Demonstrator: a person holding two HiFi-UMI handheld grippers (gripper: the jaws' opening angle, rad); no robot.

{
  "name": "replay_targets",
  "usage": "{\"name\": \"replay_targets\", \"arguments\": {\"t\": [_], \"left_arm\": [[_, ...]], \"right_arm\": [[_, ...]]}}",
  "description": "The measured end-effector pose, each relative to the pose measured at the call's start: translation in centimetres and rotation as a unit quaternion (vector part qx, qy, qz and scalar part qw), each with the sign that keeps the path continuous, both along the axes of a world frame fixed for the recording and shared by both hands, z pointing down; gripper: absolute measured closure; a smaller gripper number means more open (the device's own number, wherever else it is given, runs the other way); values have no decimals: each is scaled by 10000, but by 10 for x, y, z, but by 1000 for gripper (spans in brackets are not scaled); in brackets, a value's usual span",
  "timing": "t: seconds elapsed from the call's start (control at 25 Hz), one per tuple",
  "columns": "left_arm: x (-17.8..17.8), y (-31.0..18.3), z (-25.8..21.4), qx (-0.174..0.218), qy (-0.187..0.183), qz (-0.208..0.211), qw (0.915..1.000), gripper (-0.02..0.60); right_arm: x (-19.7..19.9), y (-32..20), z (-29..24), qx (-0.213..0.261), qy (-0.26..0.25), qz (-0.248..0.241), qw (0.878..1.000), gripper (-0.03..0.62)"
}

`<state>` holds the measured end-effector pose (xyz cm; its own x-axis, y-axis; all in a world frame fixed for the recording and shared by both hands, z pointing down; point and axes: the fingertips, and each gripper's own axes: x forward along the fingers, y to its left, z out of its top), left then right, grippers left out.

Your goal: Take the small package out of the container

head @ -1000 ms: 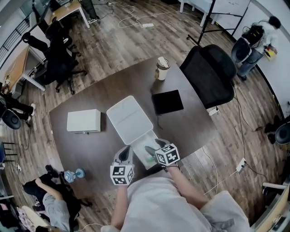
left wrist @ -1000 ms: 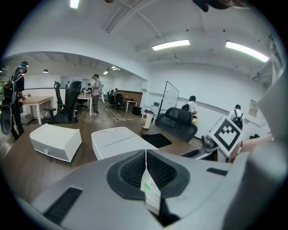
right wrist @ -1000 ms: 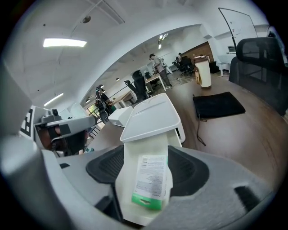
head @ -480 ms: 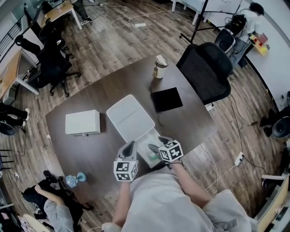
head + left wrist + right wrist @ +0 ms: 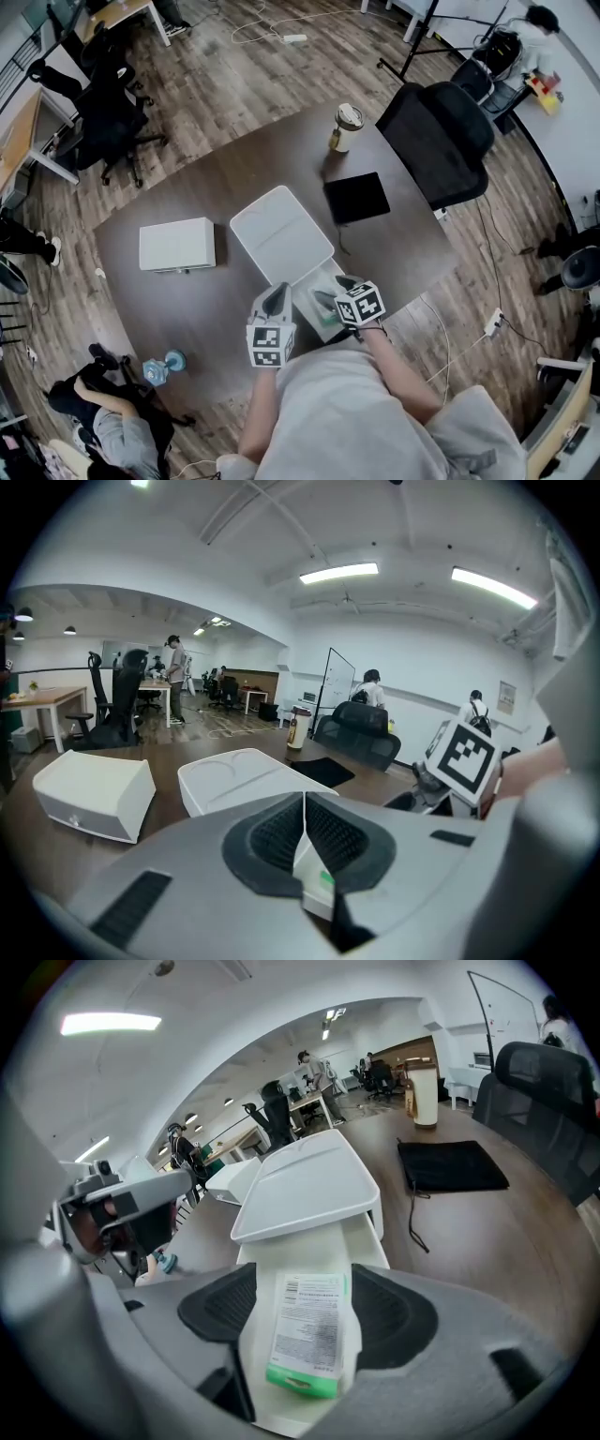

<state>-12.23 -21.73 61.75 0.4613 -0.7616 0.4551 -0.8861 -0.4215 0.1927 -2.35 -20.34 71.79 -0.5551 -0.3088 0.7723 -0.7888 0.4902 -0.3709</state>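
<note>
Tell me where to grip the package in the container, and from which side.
Pinch the package across its two long edges, near the middle, coming down from above. It lies flat on the container floor, lengthwise along the right gripper, whose open jaws stand either side of it. Lying flat, its broad faces probably offer no hold.

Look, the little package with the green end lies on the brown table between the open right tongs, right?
Not on the table. The little package lies inside the white container, between the open right tongs; the right gripper view shows it.
</note>
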Motion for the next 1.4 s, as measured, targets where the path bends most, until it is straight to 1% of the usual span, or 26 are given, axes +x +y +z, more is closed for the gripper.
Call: {"name": "replay_targets", "arguments": {"t": [0.16, 0.2, 0.32, 0.4, 0.48, 0.56, 0.72, 0.8, 0.88, 1.0, 1.08, 1.2, 1.28, 1.4], "left_arm": [[-14, -6, 3, -57, 107, -170, 9998, 575], [-17, -7, 5, -36, 71, -198, 9998, 575], [-27, -10, 14, 82, -336, -161, 9993, 575], [-31, -10, 17, 99, -422, -128, 9990, 575], [-32, -12, 19, 93, -377, -101, 9992, 575], [-33, -16, 23, 79, -322, -94, 9994, 575], [-47, -20, 28, 47, -273, -188, 9994, 575], [-52, -20, 28, 32, -250, -224, 9994, 575], [-56, -19, 29, 12, -219, -251, 9994, 575], [-63, -18, 31, -19, -198, -296, 9994, 575], [-68, -16, 32, -27, -203, -331, 9992, 575], [-76, -15, 34, -19, -233, -388, 9990, 575], [-79, -16, 34, -12, -237, -421, 9988, 575], [-80, -18, 32, 15, -226, -453, 9987, 575]], "right_arm": [[-7, 5, 13, -252, 331, -233, 9989, 266], [-8, 6, 16, -301, 421, -267, 9983, 264], [-8, 10, 27, -450, 688, -363, 9960, 261], [-9, 14, 34, -562, 850, -435, 9938, 253], [-10, 17, 40, -659, 974, -483, 9919, 237], [-10, 17, 47, -710, 1069, -522, 9904, 233], [-17, 18, 57, -784, 1244, -612, 9872, 226], [-18, 20, 59, -842, 1348, -628, 9853, 211], [-19, 25, 62, -913, 1469, -640, 9828, 182], [-19, 28, 70, -936, 1684, -706, 9787, 164], [-17, 26, 71, -878, 1815, -730, 9767, 168], [-15, 26, 73, -797, 1975, -756, 9741, 195], [-14, 25, 74, -749, 2024, -766, 9734, 219], [-13, 24, 74, -729, 2029, -729, 9738, 223]]}}
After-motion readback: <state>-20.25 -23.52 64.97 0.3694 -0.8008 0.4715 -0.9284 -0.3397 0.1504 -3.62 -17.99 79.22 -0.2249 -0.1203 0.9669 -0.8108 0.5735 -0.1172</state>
